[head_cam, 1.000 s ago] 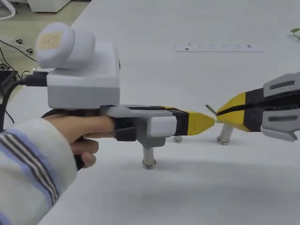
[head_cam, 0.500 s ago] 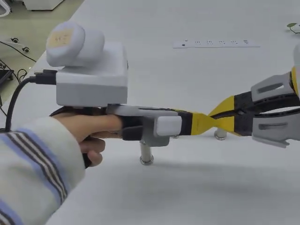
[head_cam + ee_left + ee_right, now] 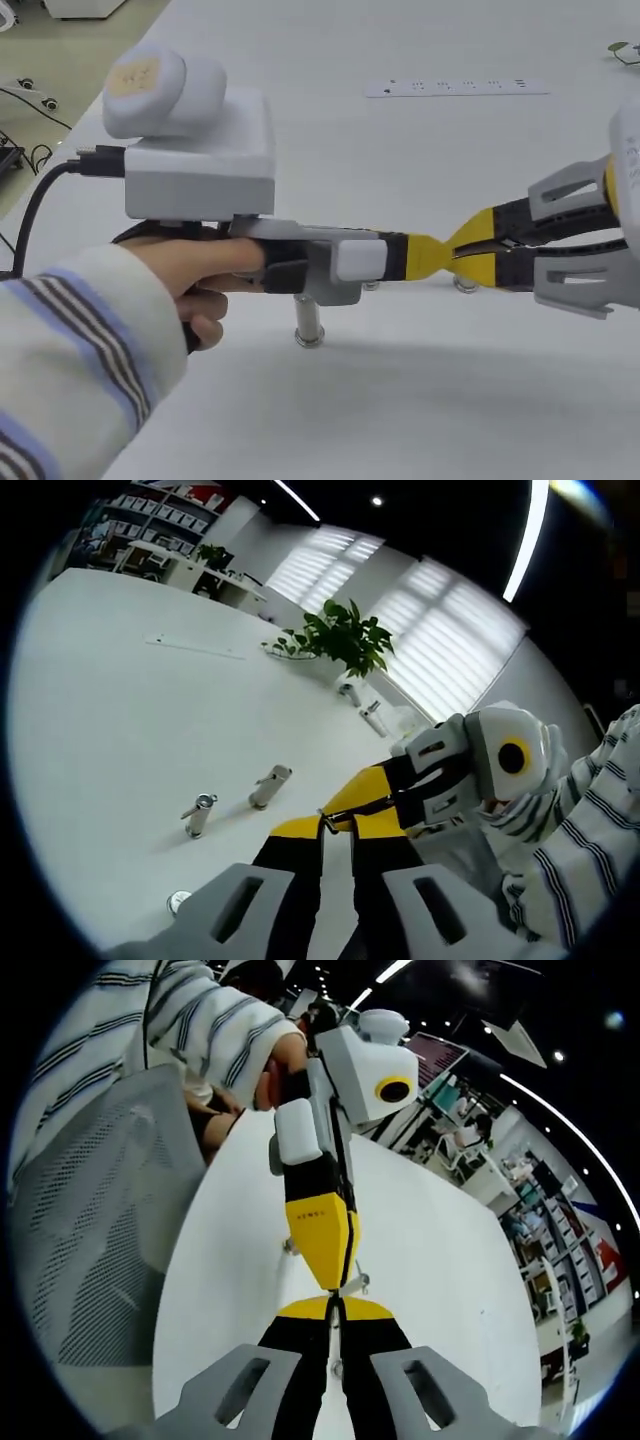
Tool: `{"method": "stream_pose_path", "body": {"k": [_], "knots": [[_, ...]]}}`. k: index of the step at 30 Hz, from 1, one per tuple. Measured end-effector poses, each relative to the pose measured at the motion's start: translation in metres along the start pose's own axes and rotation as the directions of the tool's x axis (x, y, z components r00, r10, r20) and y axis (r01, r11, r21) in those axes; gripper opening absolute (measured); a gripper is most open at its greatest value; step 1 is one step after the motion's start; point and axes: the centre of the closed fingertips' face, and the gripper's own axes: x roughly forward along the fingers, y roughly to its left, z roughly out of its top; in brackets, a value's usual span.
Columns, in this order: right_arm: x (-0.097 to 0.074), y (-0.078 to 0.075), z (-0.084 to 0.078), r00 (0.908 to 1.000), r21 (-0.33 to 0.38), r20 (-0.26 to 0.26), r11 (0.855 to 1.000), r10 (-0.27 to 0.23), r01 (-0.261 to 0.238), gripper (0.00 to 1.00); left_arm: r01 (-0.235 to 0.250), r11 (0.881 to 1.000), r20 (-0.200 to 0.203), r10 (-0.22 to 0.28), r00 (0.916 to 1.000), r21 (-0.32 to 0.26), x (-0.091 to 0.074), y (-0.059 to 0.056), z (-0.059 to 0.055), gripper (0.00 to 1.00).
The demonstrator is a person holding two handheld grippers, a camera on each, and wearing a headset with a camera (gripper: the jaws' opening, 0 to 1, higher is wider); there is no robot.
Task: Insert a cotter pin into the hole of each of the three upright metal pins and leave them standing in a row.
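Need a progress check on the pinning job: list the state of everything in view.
Left yellow-tipped hand-held gripper: tip meeting the right one's; grip unclear.
Right yellow-tipped hand-held gripper: shut on thin metal cotter pin.
Nearest silver cylindrical metal pin: upright, free of both grippers.
Two farther silver metal pins: standing, holes too small to judge.

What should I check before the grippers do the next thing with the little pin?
1. Right gripper jaws closed: ok.
2. Cotter pin at the meeting tips: ok.
3. Left gripper has hold of it too: cannot tell.
4. Three metal pins standing on the table: ok.
5. Holes in the metal pins free: cannot tell, too small.
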Motion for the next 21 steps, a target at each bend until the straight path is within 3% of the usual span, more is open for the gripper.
{"method": "stream_pose_path", "body": {"k": [7,21], "knots": [[-0.0014,-0.0029,-0.0017,1.0000,-0.011,-0.004,1.000,-0.009,0.009,0.03,-0.009,1.000,-0.002,0.009,1.0000,-0.019,-0.0001,0.0059,0.0002,0.04],[-0.0014,-0.0018,0.0007,0.9998,-0.038,-0.017,0.999,-0.014,0.014,0.03,-0.007,0.997,0.011,0.008,0.9999,-0.077,0.0008,0.0057,0.0001,0.03]]}}
